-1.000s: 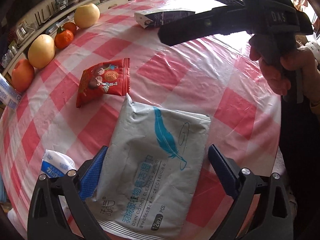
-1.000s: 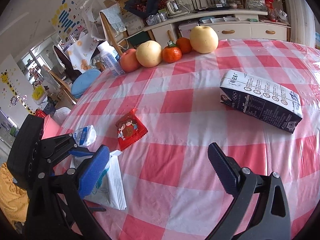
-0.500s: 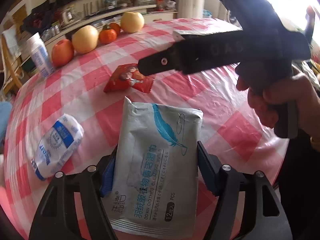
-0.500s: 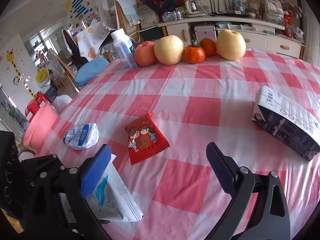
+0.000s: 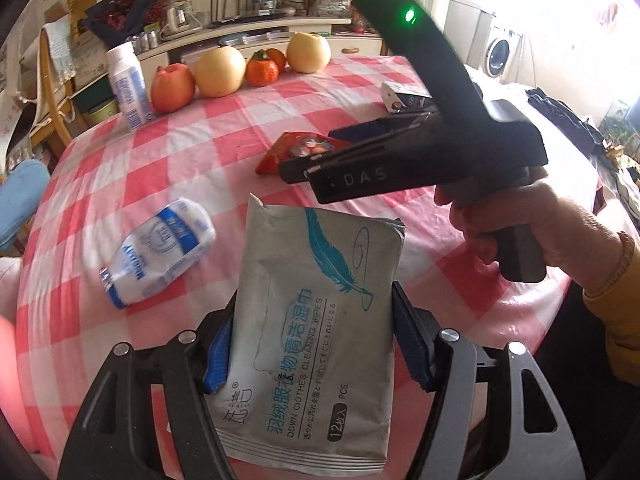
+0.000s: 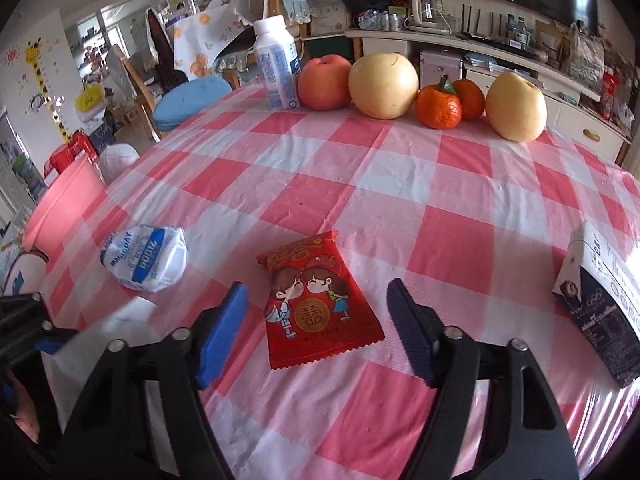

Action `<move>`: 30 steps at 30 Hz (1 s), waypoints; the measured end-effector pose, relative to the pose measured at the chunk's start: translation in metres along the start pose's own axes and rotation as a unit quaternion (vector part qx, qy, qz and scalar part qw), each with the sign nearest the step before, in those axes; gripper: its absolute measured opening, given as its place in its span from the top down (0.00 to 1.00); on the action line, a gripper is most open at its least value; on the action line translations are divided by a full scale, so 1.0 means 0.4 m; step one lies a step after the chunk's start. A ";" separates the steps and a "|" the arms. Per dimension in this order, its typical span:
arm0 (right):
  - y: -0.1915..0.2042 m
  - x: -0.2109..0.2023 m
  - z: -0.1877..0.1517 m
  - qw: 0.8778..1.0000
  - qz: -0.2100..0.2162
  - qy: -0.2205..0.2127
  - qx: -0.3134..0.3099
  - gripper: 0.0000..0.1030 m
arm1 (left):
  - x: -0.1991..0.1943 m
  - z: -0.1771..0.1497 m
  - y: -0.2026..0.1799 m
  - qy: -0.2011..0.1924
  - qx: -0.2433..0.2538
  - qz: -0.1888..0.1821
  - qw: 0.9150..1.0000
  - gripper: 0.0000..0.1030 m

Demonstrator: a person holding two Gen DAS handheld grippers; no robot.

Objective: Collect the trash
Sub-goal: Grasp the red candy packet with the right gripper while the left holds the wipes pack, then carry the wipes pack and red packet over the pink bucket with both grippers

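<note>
Low in the left wrist frame, the left gripper [image 5: 310,354] clamps the grey wipes packet [image 5: 316,328] by its sides. Right gripper [image 6: 316,334] jaws are closing around the red snack packet [image 6: 318,308], pads not yet touching.

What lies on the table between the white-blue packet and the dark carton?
The red snack packet lies between the white-blue packet and the dark carton; otherwise only bare checked cloth. The right wrist view shows this best.
</note>
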State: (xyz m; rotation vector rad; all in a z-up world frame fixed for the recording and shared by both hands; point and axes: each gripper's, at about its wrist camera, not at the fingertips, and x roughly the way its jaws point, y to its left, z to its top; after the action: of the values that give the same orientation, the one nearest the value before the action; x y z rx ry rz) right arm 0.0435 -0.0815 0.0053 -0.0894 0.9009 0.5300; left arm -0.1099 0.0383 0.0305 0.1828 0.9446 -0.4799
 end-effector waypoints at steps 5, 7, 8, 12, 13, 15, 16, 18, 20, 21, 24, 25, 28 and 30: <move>0.003 0.002 -0.001 1.000 -0.009 0.001 -0.005 0.47 | -0.031 -0.005 0.020 -0.012 -0.015 0.008 1.000 0.34; 0.005 0.002 -0.003 1.000 -0.011 0.001 -0.006 0.47 | -0.045 -0.007 0.028 -0.019 -0.020 0.012 1.000 0.34; 0.005 0.002 -0.003 1.000 -0.013 0.001 -0.007 0.47 | -0.050 -0.007 0.031 -0.021 -0.021 0.014 0.999 0.34; 0.010 -0.003 -0.006 1.000 -0.019 -0.002 -0.010 0.49 | -0.070 -0.008 0.047 -0.035 -0.037 0.016 0.999 0.34; 0.011 -0.006 -0.008 1.000 -0.020 -0.005 -0.010 0.49 | -0.074 -0.008 0.051 -0.038 -0.040 0.016 0.998 0.34; 0.011 -0.012 -0.010 1.000 -0.021 -0.011 -0.008 0.49 | -0.082 -0.008 0.055 -0.045 -0.044 0.017 0.998 0.34; 0.010 -0.015 -0.010 1.000 -0.023 -0.014 -0.008 0.49 | -0.087 -0.009 0.058 -0.049 -0.047 0.017 0.998 0.34; 0.010 -0.020 -0.011 1.000 -0.024 -0.019 -0.005 0.50 | -0.095 -0.011 0.064 -0.054 -0.052 0.016 0.997 0.34; 0.012 -0.029 -0.015 0.999 -0.027 -0.027 -0.004 0.50 | -0.104 -0.013 0.070 -0.060 -0.057 0.014 0.996 0.34; 0.014 -0.033 -0.016 0.999 -0.029 -0.031 -0.003 0.50 | -0.108 -0.014 0.073 -0.063 -0.059 0.014 0.996 0.34; 0.021 -0.051 -0.019 0.998 -0.038 -0.044 -0.003 0.50 | -0.120 -0.021 0.085 -0.072 -0.068 0.013 0.995 0.34; 0.024 -0.059 -0.021 0.998 -0.043 -0.049 -0.005 0.50 | -0.124 -0.022 0.089 -0.075 -0.069 0.014 0.995 0.34; 0.034 -0.081 -0.025 0.997 -0.053 -0.064 -0.008 0.50 | -0.143 -0.027 0.102 -0.087 -0.077 0.015 0.993 0.34; 0.041 -0.092 -0.031 0.996 -0.062 -0.070 -0.010 0.51 | -0.153 -0.030 0.112 -0.091 -0.082 0.016 0.992 0.34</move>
State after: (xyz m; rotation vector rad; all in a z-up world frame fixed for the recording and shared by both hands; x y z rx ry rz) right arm 0.0083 -0.0857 0.0283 -0.1242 0.7486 0.4246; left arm -0.1277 0.1011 0.0708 0.0046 0.7970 -0.3800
